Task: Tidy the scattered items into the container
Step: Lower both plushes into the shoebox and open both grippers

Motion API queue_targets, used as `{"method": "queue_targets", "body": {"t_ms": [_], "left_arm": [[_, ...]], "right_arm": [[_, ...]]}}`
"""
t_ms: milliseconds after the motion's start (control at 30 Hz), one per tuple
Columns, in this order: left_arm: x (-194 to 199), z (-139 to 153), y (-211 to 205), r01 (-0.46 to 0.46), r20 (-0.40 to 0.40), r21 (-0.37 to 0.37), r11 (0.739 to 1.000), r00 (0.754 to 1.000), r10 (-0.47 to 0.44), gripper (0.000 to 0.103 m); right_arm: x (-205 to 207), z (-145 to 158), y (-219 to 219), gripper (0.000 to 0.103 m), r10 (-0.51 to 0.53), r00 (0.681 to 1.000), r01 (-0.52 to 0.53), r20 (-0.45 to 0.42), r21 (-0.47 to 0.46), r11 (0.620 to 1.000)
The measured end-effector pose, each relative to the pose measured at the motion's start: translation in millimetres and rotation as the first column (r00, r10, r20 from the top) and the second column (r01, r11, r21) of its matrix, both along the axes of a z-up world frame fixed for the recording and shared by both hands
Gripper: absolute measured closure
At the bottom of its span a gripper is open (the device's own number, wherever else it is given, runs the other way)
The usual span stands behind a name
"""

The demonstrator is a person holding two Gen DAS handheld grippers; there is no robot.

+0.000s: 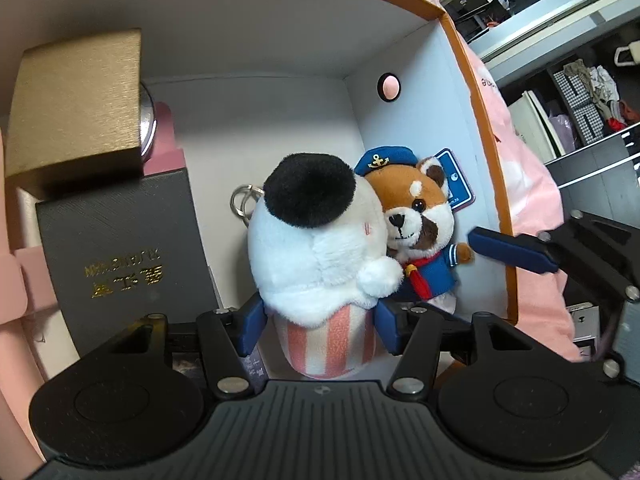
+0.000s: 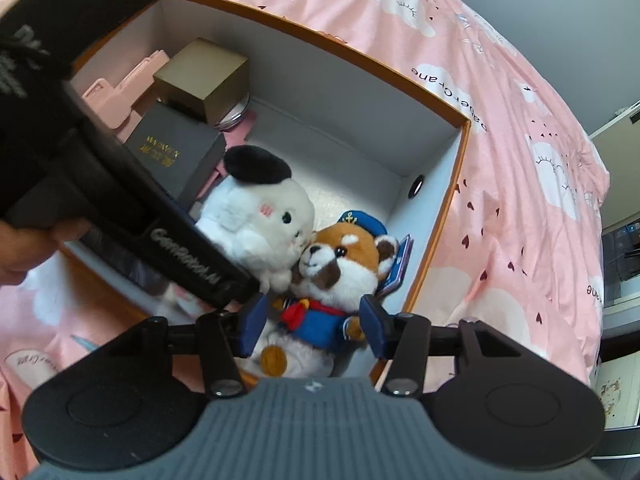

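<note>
An orange-rimmed box with white walls (image 1: 280, 32) (image 2: 360, 92) lies on a pink bedspread. Inside it my left gripper (image 1: 320, 330) is shut on a white plush with a black cap and pink-striped base (image 1: 316, 248) (image 2: 260, 216). Its blue pads press the striped base on both sides. My right gripper (image 2: 310, 330) is shut on a brown sailor bear plush (image 2: 336, 268) (image 1: 416, 224), pads at its blue jacket. The two plushes touch, the bear against the box's right wall. The right gripper's finger (image 1: 512, 250) shows over the box rim in the left wrist view.
In the box's left part lie a gold box (image 1: 80, 104) (image 2: 202, 76), a dark grey box with gold lettering (image 1: 124, 256) (image 2: 176, 148), a pink case (image 2: 120, 80) and a round metal tin (image 1: 146, 120). A blue card (image 1: 456, 180) sits behind the bear. Shelves (image 1: 580, 100) stand beyond the bed.
</note>
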State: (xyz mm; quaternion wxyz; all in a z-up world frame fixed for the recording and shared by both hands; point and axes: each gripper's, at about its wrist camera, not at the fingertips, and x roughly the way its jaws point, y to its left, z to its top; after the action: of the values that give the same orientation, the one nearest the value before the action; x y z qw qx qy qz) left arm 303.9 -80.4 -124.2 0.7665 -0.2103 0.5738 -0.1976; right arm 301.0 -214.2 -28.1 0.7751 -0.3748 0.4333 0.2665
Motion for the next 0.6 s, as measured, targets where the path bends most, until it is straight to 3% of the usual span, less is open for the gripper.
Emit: {"method": "queue_targets", "body": {"t_ms": [133, 367, 600], "left_arm": [[-4, -5, -1, 0.011, -0.002, 0.0, 1.0, 1.0, -0.011, 0.036], [-14, 9, 2, 0.035, 0.048, 0.012, 0.999, 0.998, -0.036, 0.028], [-23, 27, 6, 0.08, 0.078, 0.032, 0.996, 0.994, -0.082, 0.03]], "right_arm": [[-2, 3, -3, 0.065, -0.015, 1.0, 0.015, -0.006, 0.004, 1.0], [-4, 6, -10, 0.066, -0.053, 0.999, 0.053, -0.005, 0.027, 0.998], [-9, 13, -14, 0.066, -0.073, 0.997, 0.072, 0.015, 0.074, 0.995]]}}
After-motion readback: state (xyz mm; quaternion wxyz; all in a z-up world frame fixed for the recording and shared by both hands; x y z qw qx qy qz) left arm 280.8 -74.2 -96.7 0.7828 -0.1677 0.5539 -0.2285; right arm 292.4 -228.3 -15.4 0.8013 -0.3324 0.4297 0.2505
